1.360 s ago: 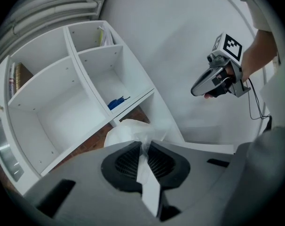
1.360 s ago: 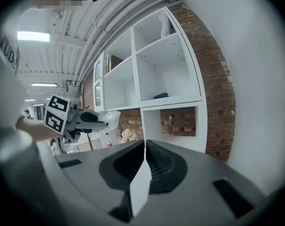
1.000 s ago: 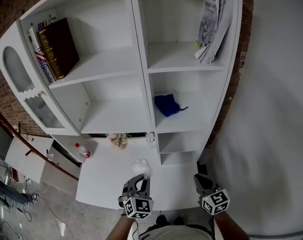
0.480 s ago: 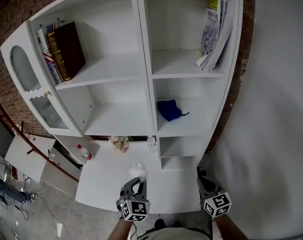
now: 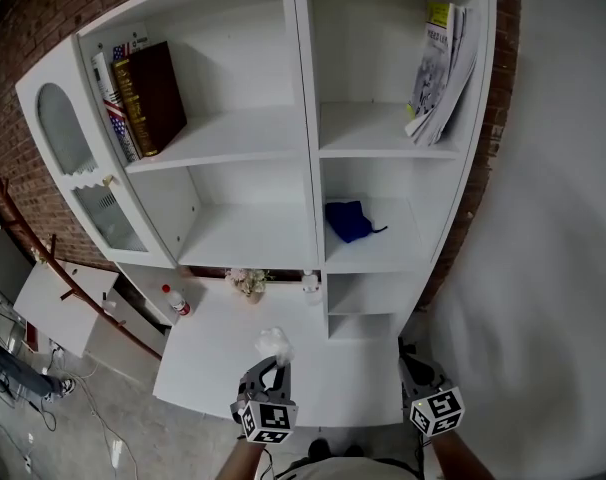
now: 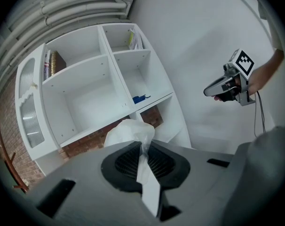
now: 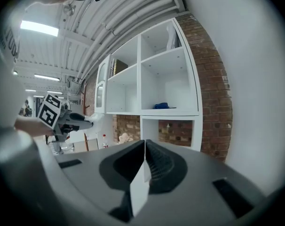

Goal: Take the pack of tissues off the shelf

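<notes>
The pack of tissues (image 5: pixel 274 343), white and crumpled, is off the shelf and hangs over the white desk top (image 5: pixel 208 363). My left gripper (image 5: pixel 272 367) is shut on it. In the left gripper view the pack (image 6: pixel 128 132) bulges out past the closed jaws of the left gripper (image 6: pixel 143 149), pinched by a thin edge. My right gripper (image 5: pixel 413 365) is held low at the right, beside the shelf's bottom compartments. In its own view the right gripper (image 7: pixel 144 150) is shut with nothing between its jaws.
The white shelf unit (image 5: pixel 305 138) stands ahead. It holds books (image 5: pixel 143 96) at upper left, magazines (image 5: pixel 442 68) at upper right and a blue cloth (image 5: pixel 349 220) in the right middle compartment. A small bottle (image 5: pixel 176 302) and dried flowers (image 5: pixel 249 282) stand at the desk's back edge.
The head view has swung a little, so the shelf sits further right in the picture. The left gripper with the pack has drawn slightly back toward me. Both grippers stay shut.
</notes>
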`<act>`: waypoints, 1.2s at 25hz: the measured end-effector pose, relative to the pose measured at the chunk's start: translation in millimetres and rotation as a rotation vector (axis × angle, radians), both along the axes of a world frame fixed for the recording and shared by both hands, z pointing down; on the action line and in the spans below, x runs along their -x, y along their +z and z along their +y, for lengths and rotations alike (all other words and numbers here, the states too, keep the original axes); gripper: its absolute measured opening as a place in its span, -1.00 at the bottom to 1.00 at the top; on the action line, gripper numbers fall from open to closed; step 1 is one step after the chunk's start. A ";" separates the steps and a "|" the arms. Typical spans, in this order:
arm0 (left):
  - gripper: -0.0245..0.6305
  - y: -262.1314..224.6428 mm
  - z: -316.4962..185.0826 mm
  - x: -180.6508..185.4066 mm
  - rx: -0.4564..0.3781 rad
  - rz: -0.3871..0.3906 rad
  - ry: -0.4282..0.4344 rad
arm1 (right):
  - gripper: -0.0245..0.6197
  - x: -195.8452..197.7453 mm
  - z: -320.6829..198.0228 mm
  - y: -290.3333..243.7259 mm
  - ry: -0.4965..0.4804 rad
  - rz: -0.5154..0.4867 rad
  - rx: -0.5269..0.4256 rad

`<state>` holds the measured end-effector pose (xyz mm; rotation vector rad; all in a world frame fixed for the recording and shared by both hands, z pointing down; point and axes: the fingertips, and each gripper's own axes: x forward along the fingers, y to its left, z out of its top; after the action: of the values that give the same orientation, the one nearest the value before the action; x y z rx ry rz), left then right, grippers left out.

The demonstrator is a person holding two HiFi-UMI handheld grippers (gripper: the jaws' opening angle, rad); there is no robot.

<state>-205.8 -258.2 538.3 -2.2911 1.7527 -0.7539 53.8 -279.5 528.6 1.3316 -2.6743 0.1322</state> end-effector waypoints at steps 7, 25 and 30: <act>-0.80 1.8 5.2 0.0 0.001 0.003 0.001 | -0.84 1.4 4.9 -4.7 -0.002 0.008 -0.026; -0.80 -0.8 2.4 3.3 -0.005 0.010 0.001 | -0.83 3.8 1.8 -8.8 0.000 -0.014 -0.033; -0.80 -2.4 0.2 2.8 -0.008 0.009 0.006 | -0.83 4.8 0.9 -8.6 -0.001 -0.013 -0.030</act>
<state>-208.5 -258.0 535.9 -2.2972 1.7484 -0.7348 49.1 -278.6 520.0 1.3432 -2.6980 0.1014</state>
